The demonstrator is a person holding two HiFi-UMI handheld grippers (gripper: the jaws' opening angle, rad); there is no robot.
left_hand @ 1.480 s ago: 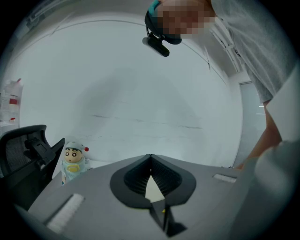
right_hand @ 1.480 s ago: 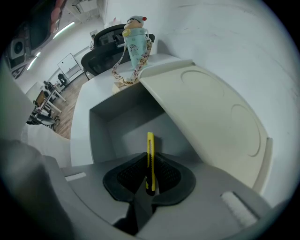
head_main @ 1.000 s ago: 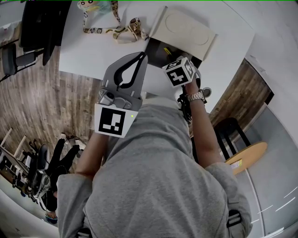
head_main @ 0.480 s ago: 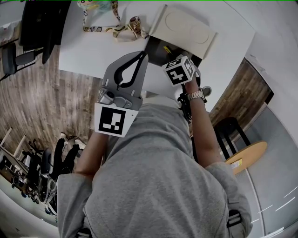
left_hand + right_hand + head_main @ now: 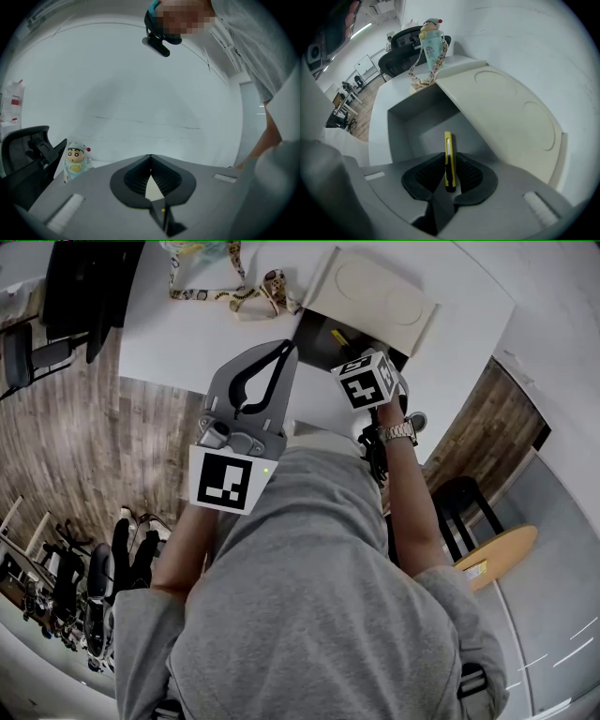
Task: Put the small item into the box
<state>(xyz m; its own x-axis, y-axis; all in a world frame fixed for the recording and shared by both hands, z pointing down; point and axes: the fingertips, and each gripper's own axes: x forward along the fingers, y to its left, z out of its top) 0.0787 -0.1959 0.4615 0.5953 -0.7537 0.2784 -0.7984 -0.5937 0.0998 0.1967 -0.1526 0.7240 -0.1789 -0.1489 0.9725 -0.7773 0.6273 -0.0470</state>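
The right gripper has its jaws clamped on a slim yellow utility knife, which stands lengthwise between the ribbed pads with its far end poking out past the jaws. It points into the open grey box on the white bench. The knife's tip appears to be over the box's hollow rather than resting on its floor, though the angle makes this hard to judge. The box's pale lid is swung up and leans away on the right side. Beyond the box stands a cartoon figurine with a patterned lanyard trailing from it. In the head view the right gripper's marker cube sits just at the box's near edge, and a wristwatch shows on that arm. The left gripper is held up off the bench beside the right one, its jaws closed tip to tip with nothing between them. Its view shows the figurine and a black office chair to the left.
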